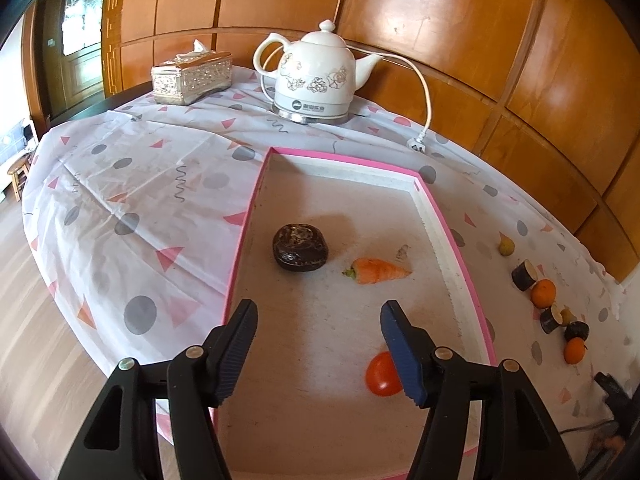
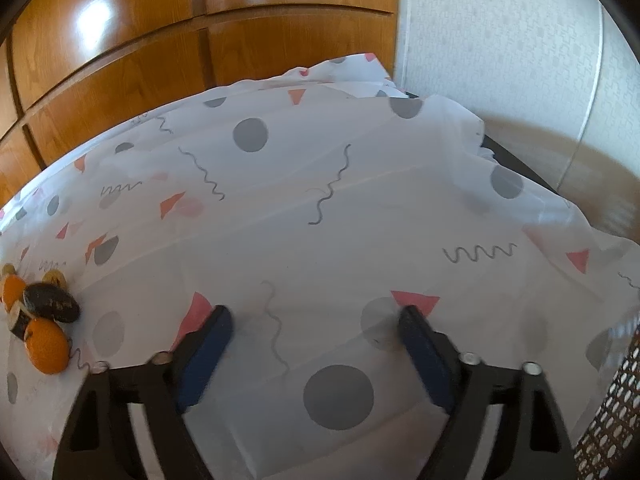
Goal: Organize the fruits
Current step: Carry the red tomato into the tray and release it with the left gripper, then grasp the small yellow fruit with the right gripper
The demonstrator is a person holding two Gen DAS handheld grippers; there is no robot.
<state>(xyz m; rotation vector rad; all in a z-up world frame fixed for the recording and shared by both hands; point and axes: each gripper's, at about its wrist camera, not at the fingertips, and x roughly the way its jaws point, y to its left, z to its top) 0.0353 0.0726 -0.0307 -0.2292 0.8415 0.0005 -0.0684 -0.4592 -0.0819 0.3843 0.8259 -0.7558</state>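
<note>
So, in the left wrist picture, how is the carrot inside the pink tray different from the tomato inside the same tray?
The carrot is orange and tapered, lying on its side with a green stem end; the tomato is red and round. The carrot lies in full view near the middle of the tray; the tomato sits nearer the camera, partly hidden behind one finger of the left gripper. Both rest loose on the tray floor, ungripped.

We see the left wrist view angled steeply down, close over the pink-rimmed tray (image 1: 448,232), facing the wood-panelled wall (image 1: 440,20). Right wrist view tilts down, near bare tablecloth (image 2: 360,208). Both views share the fruit cluster (image 1: 560,312) (image 2: 40,320) and the cloth.
</note>
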